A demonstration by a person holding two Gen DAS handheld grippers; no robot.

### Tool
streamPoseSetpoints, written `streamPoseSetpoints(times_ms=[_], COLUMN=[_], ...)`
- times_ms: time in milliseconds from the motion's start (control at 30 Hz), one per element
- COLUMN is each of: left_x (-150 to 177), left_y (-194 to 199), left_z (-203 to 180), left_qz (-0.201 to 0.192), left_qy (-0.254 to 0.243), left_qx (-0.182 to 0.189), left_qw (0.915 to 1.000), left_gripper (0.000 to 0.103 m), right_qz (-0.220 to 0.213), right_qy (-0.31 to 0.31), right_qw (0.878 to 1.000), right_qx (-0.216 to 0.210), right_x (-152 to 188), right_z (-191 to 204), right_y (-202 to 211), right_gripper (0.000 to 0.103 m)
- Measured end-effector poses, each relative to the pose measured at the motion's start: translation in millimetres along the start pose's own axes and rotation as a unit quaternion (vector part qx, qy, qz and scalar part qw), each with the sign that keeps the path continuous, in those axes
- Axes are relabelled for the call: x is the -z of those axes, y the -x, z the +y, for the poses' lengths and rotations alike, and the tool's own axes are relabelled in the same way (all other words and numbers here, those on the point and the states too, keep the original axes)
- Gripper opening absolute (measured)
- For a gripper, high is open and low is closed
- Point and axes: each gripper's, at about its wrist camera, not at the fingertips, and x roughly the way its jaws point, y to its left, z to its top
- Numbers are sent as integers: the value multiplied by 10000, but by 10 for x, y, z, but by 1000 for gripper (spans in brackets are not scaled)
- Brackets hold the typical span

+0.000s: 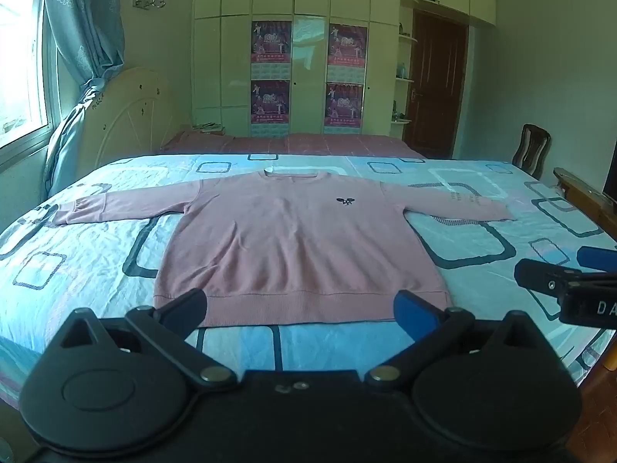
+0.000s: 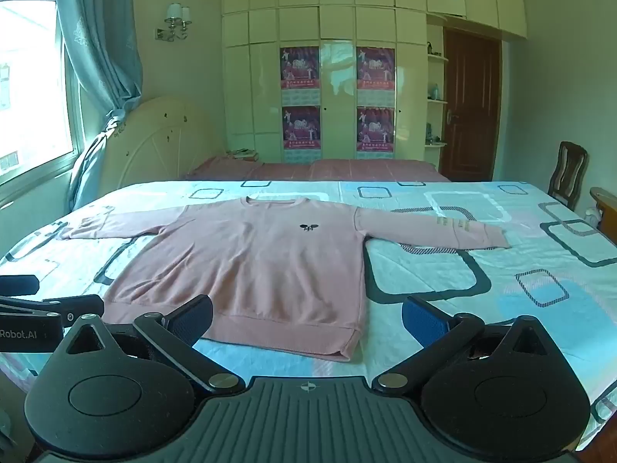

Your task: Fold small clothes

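blue pads face each other across a wide gap on both tools: your left gripper (image 1: 300, 305) has its fingers (image 1: 414, 310) spread fully apart with nothing between them, and your right gripper (image 2: 308, 318) is the same, fingers (image 2: 424, 322) wide and empty. neither touches cloth yet.

just ahead of both pairs lies the pink sweatshirt (image 1: 297, 239), spread flat and face up on the bed (image 1: 482, 254). its ribbed hem (image 1: 300, 306) is the nearest edge to you and the neckline (image 1: 295, 173) the farthest, so the body runs away from the fingers, while the two sleeves stretch out sideways, one toward the window side (image 1: 115, 202) and one toward the chair side (image 1: 459, 202). in the left wrist view the hem sits squarely between the fingers. in the right wrist view the garment sits left of centre, with its near right hem corner (image 2: 349, 351) roughly midway between the fingers. so each hand is closer to its own side of the hem, and the right hand looks better placed for the right sleeve (image 2: 435, 229).

nothing is folded yet. judging from this layout, a sleeve or a hem corner is the likely first pinch. no basket, box or other container shows on the patterned bedsheet, only the sweatshirt.
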Motion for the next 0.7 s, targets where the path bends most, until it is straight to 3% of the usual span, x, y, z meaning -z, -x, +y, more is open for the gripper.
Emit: streamPoseSetpoints(times_ms=[267, 300, 700], left_x=[1, -5, -18], left_y=[-7, 10, 5], left_z=[-5, 29, 39], left_qz=[-57, -29, -27], left_qy=[-86, -5, -10], left_qx=[123, -12, -33], left_qw=[9999, 10000, 10000], left_gripper=[103, 103, 102], right_qz=[19, 14, -3], right_qy=[24, 23, 80], right_qw=[10000, 10000, 10000], right_qx=[-2, 2, 8], right_x=[-3, -5, -20], right_z=[-1, -7, 32], right_y=[2, 5, -4], right_gripper=[103, 103, 103])
